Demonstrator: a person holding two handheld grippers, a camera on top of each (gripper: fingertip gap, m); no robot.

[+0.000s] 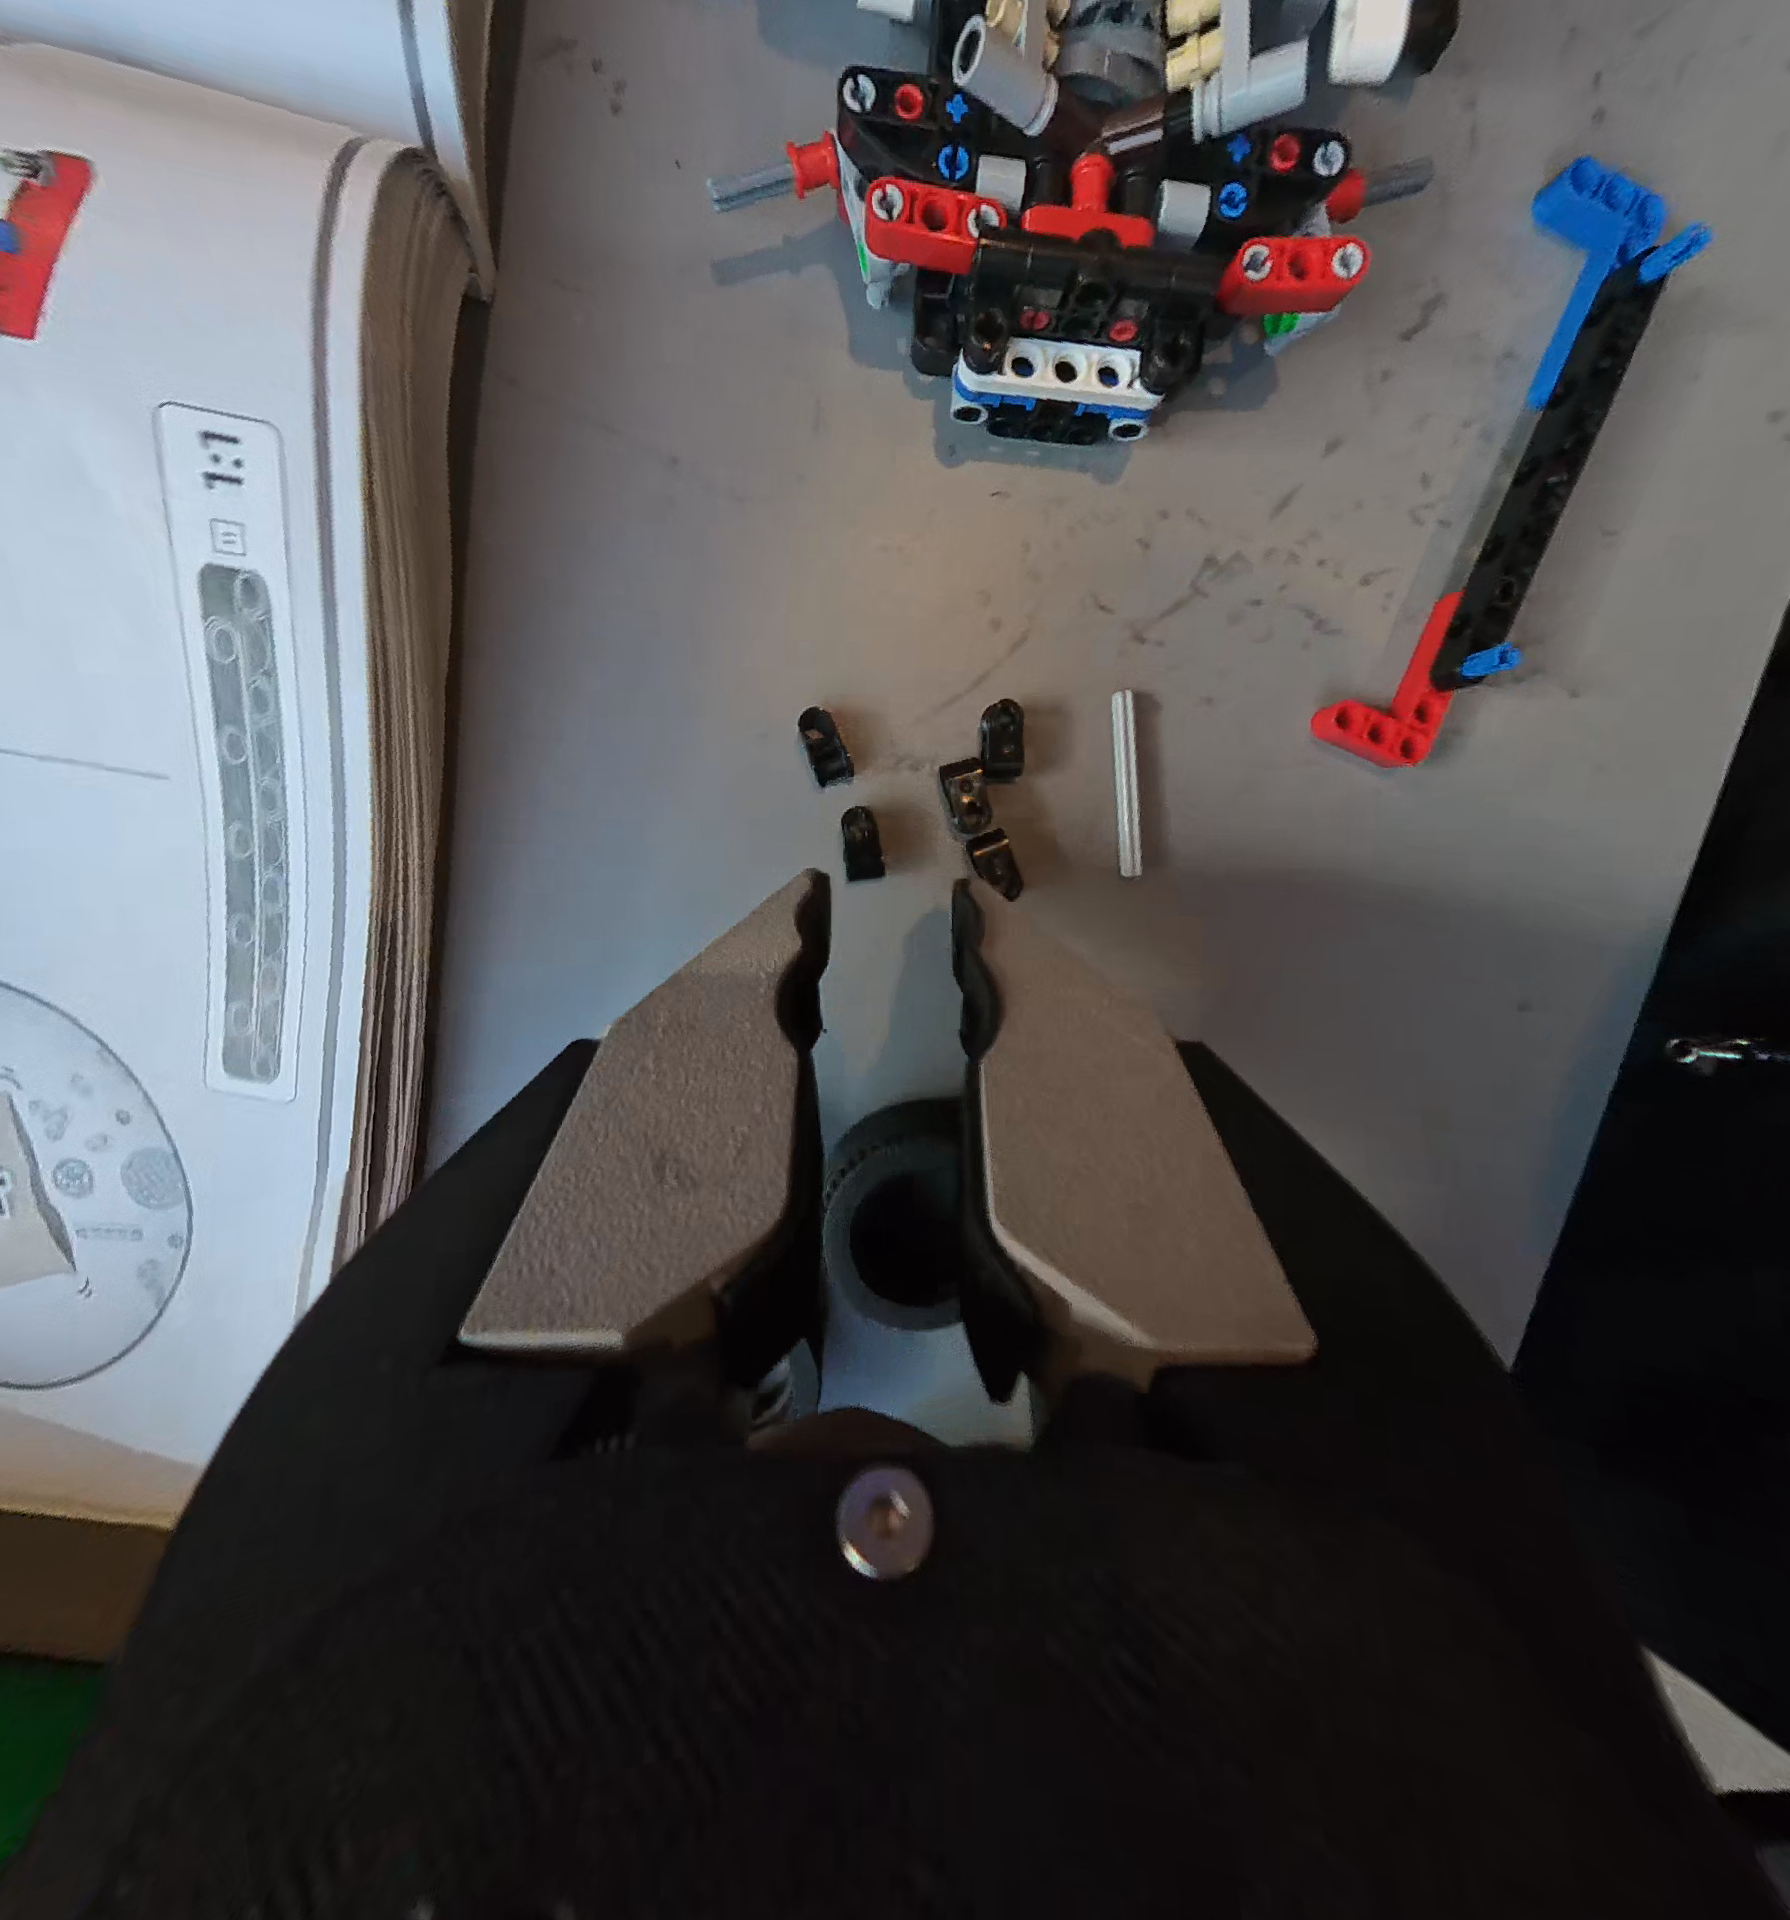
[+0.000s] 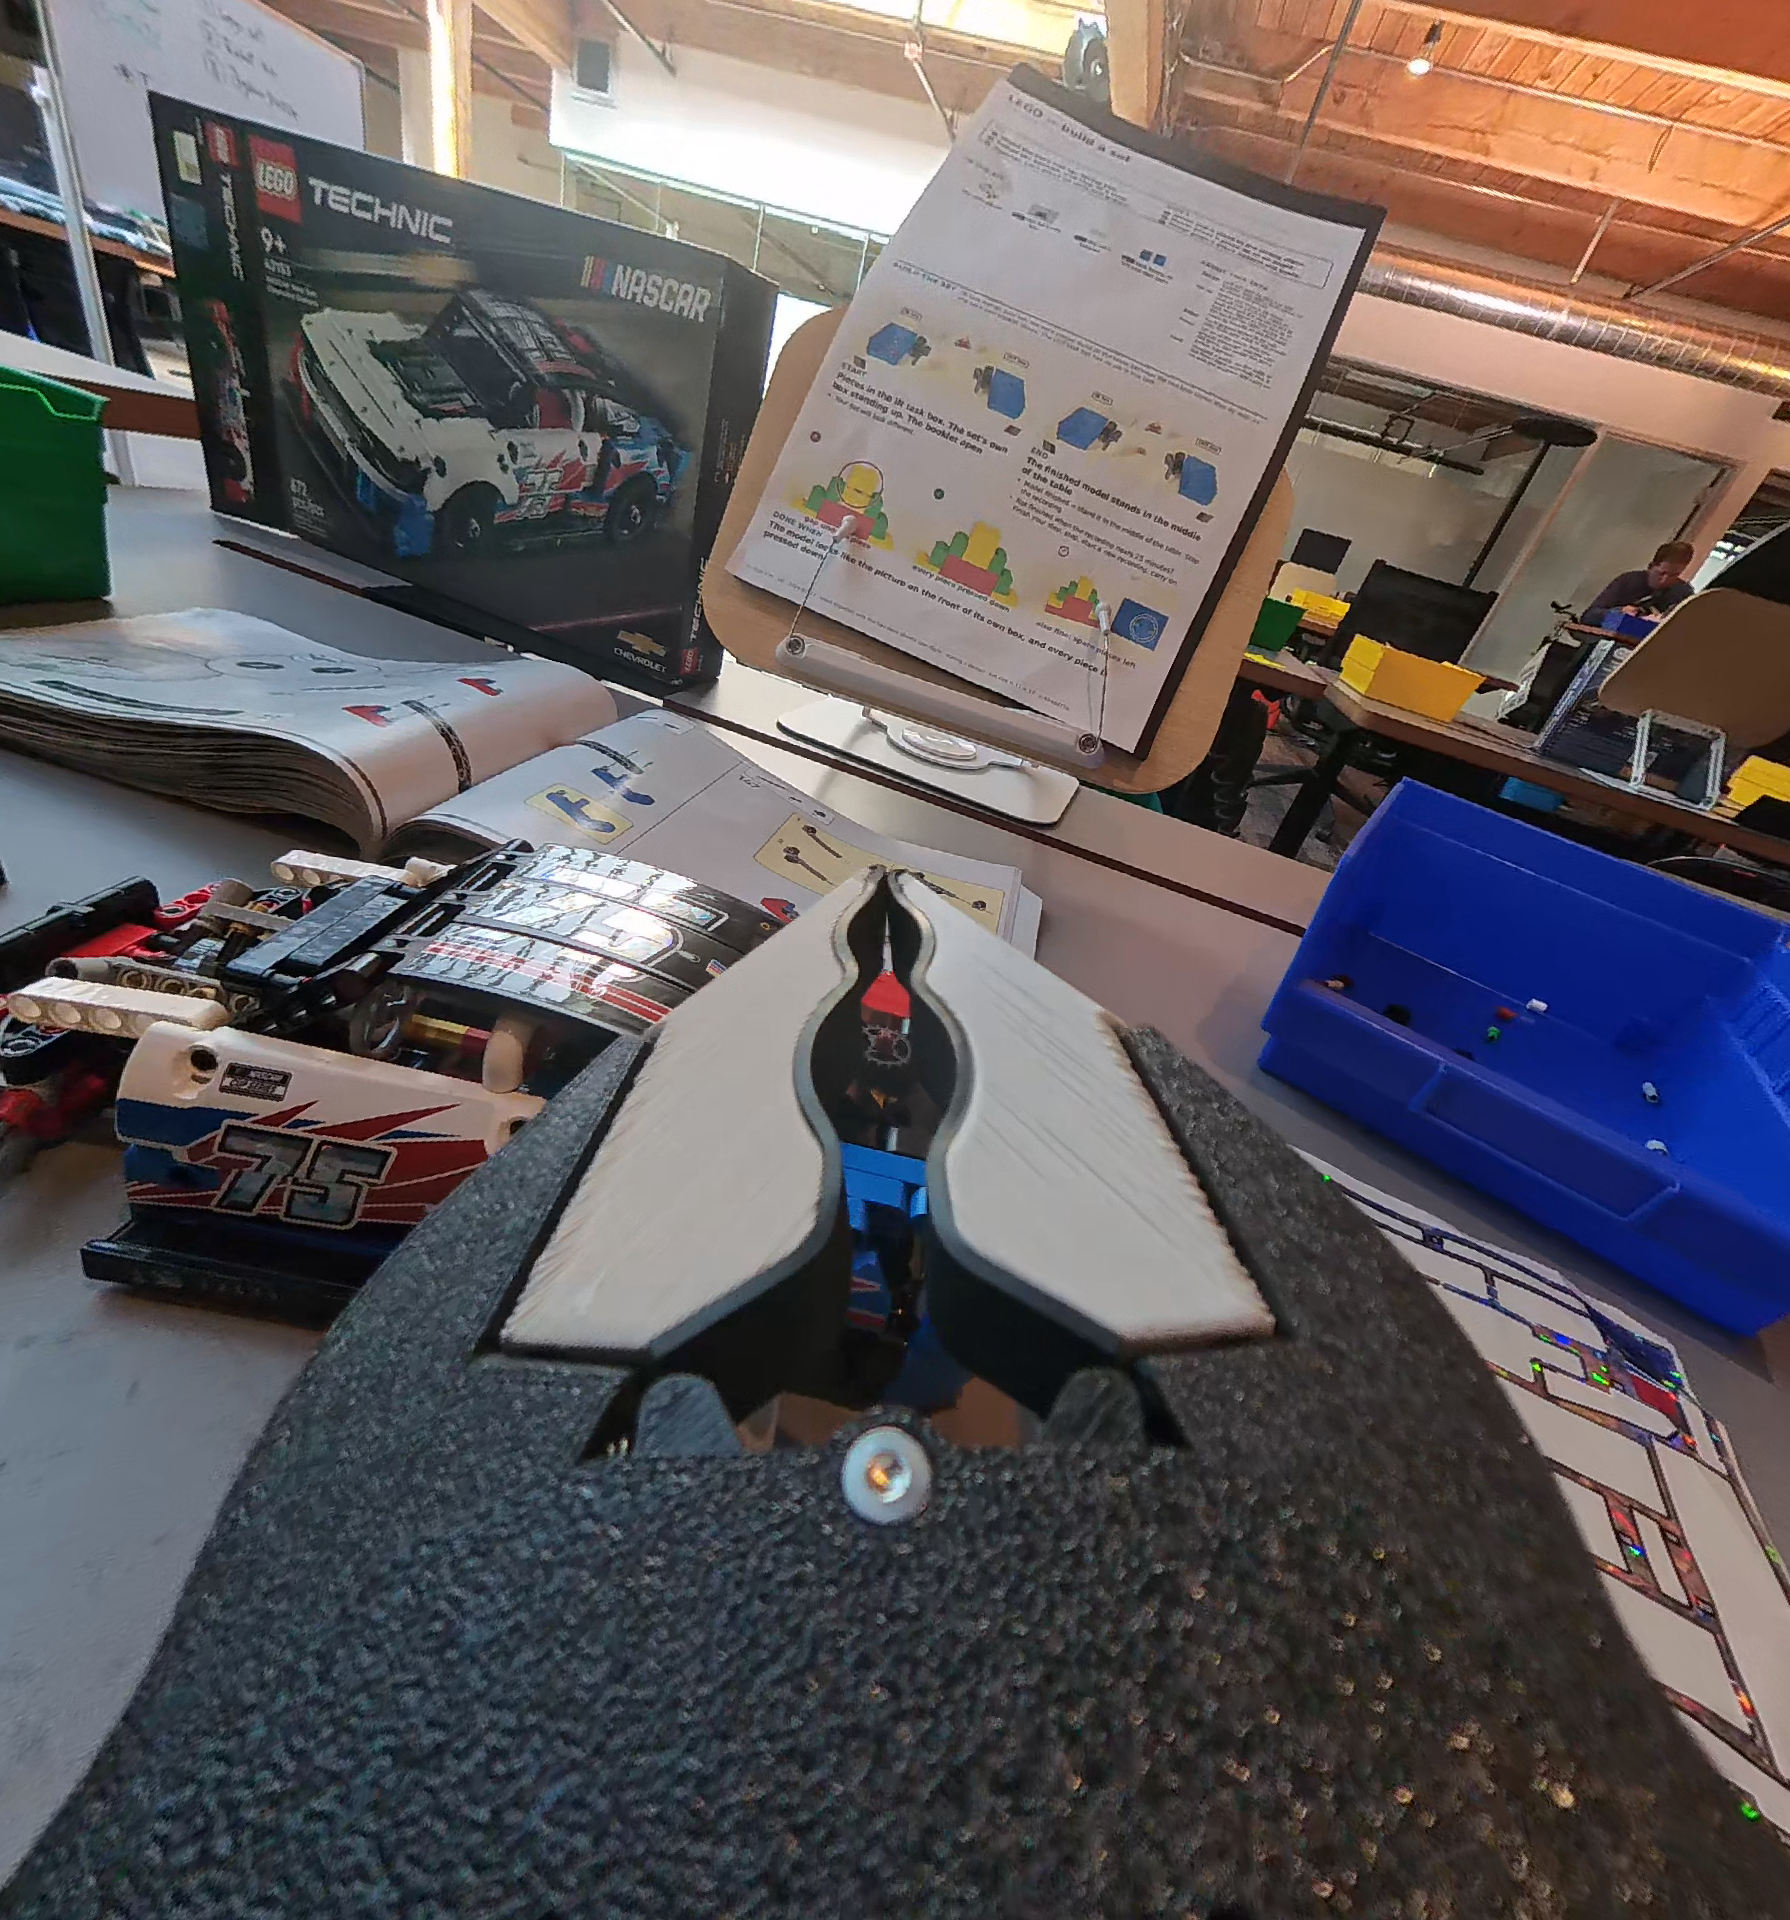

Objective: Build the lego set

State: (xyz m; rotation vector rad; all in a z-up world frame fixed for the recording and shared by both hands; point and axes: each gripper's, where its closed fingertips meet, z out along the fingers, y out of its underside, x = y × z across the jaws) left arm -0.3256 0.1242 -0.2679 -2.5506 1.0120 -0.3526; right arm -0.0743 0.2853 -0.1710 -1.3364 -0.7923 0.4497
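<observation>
In the left wrist view my left gripper point(image 1: 889, 891) is open and empty, low over the grey table. Several small black connectors point(image 1: 958, 795) lie just ahead of its tips, the nearest point(image 1: 862, 844) almost between them. A short grey axle point(image 1: 1127, 784) lies to their right. A partly built chassis point(image 1: 1057, 239) of black, red, blue and white parts sits farther ahead. A long black beam point(image 1: 1535, 488) with blue and red L-pieces lies at the right. In the right wrist view my right gripper point(image 2: 886, 881) is shut, tips touching, raised beside the car body model point(image 2: 330, 1039).
The open instruction booklet point(image 1: 143, 727) lies at the left and shows in the right wrist view point(image 2: 247, 707). A black tyre point(image 1: 891, 1216) lies under my left gripper. The set box point(image 2: 455, 395), a sheet on a stand point(image 2: 1036, 416), a blue bin point(image 2: 1545, 1060), a green bin point(image 2: 8, 478) and a sticker sheet point(image 2: 1597, 1455) surround the work area. The grippers' ends are close to 30 centimetres from one another. Measured from the fingertips, the short grey axle point(image 1: 1127, 784) is 5 centimetres or so from the left gripper and 30 centimetres from the right.
</observation>
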